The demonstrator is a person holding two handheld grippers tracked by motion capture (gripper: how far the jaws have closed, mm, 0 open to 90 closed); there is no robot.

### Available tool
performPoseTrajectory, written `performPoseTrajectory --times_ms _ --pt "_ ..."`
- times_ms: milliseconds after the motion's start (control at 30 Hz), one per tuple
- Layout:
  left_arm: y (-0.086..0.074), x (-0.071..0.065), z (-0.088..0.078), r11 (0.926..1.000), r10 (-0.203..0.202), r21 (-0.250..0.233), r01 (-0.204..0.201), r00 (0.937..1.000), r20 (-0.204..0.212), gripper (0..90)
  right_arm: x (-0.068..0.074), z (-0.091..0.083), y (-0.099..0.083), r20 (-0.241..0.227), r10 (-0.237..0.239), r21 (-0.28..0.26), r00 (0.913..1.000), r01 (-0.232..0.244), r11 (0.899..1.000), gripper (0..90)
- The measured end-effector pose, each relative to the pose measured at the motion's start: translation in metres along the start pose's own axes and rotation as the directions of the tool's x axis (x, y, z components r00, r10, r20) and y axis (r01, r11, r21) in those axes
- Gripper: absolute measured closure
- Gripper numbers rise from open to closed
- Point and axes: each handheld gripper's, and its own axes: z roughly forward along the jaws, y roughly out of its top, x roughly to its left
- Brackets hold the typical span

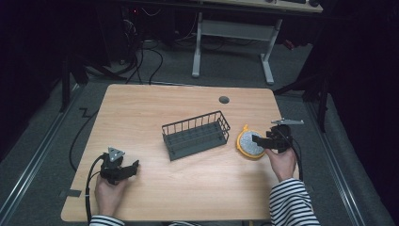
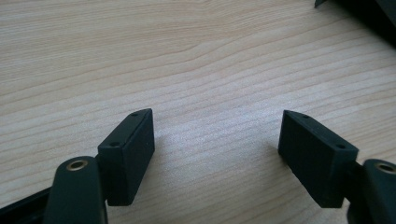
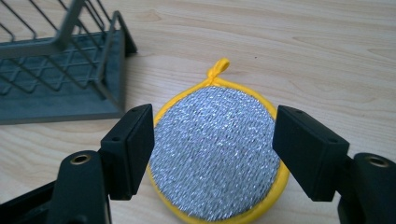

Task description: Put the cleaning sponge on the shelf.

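A round scouring pad (image 1: 250,143), silver mesh with a yellow rim and a small loop, lies flat on the wooden table (image 1: 197,188) just right of a dark wire basket (image 1: 170,128). My right gripper (image 1: 258,140) hovers at the pad's right edge, pointing left. In the right gripper view its jaws stand open (image 3: 212,135), one on each side of the pad (image 3: 217,154), without pressing on it. The basket's corner (image 3: 114,60) is at the upper left there. My left gripper (image 1: 134,167) rests near the table's front left, open (image 2: 217,140) over bare wood.
A round cable hole (image 1: 224,100) sits near the table's far edge. Beyond the table stand a white desk frame (image 1: 233,30) and loose cables on grey carpet. A cable (image 1: 89,179) trails from the left gripper over the front edge.
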Motion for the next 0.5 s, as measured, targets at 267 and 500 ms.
performPoseTrajectory --times_ms 267,500 --pt "0.000 0.000 0.000 1.0000 0.001 0.000 -0.001 1.0000 0.000 27.4 -0.015 0.030 0.004 0.019 0.053 0.085 0.9984 -0.054 0.995 28.2" --pt "0.000 0.000 0.000 1.0000 0.000 0.000 0.000 1.0000 0.000 27.4 -0.025 0.041 0.001 0.027 0.089 0.123 0.9957 -0.092 0.988 28.2"
